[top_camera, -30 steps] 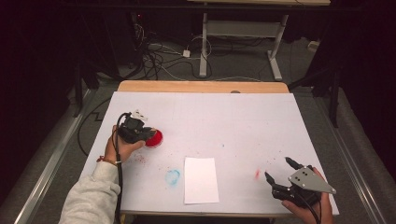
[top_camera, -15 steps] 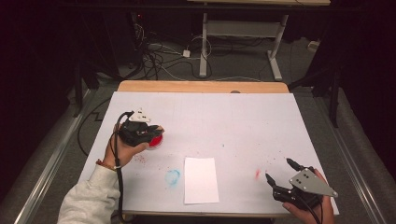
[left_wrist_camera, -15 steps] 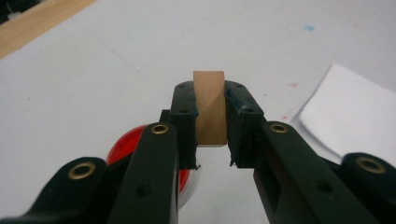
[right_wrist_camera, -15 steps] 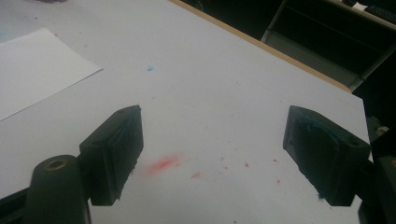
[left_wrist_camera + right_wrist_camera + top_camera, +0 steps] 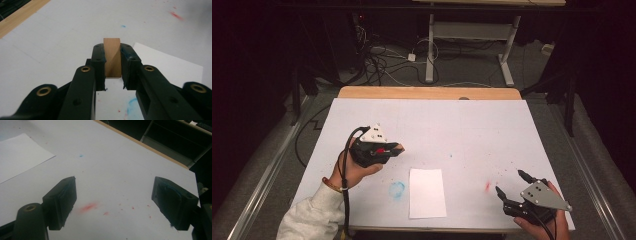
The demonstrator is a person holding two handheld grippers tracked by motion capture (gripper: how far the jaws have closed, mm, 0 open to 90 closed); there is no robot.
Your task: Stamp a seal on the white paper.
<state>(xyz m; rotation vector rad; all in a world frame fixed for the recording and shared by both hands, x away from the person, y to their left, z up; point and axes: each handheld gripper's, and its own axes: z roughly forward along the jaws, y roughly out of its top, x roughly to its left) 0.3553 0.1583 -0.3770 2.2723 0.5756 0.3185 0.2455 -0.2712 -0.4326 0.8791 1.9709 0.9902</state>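
Your left gripper (image 5: pixel 112 62) has its jaws clamped on a small wooden block (image 5: pixel 112 57), held above the white table (image 5: pixel 462 130) just beside the sheet of paper (image 5: pixel 427 192). Your right gripper (image 5: pixel 113 202) has its jaws spread wide with nothing between them, over a red smear (image 5: pixel 88 207).

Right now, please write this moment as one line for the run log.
left gripper: shut on light brown wooden block, above white paper sheet | right gripper: open, nothing between jaws | red smear on white table cover

smooth matt wooden block (image 5: pixel 111 57)
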